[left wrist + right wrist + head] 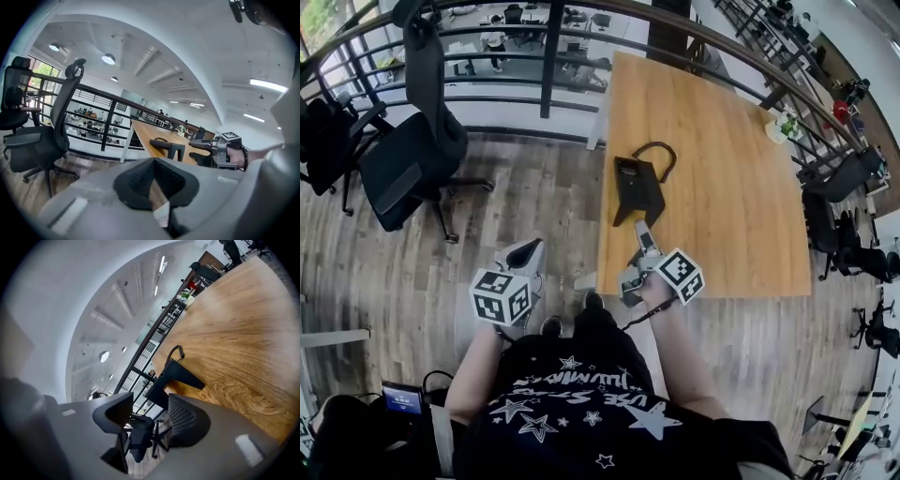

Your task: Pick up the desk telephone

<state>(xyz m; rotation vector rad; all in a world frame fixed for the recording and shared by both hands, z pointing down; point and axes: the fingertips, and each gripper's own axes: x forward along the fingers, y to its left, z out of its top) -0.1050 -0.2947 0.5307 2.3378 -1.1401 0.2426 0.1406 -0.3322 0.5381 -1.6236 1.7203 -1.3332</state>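
The black desk telephone (636, 187) stands on the wooden table (731, 197) near its left edge, with a looped black cord (654, 155) behind it. My right gripper (636, 261) hovers over the table's near left corner, just short of the telephone, rolled onto its side and open with nothing between its fingers. In the right gripper view the telephone (176, 378) lies ahead of the jaws (150, 420). My left gripper (525, 255) is off the table to the left, above the floor, with its pads together. The left gripper view shows the telephone (168, 145) and the right gripper (206, 152) beyond its own jaws (153, 183).
A black office chair (412, 159) stands on the wood floor at the left. A dark metal railing (548, 56) curves behind chair and table. More black chairs (839, 216) sit at the table's right side, and a small plant (783, 127) at its far right edge.
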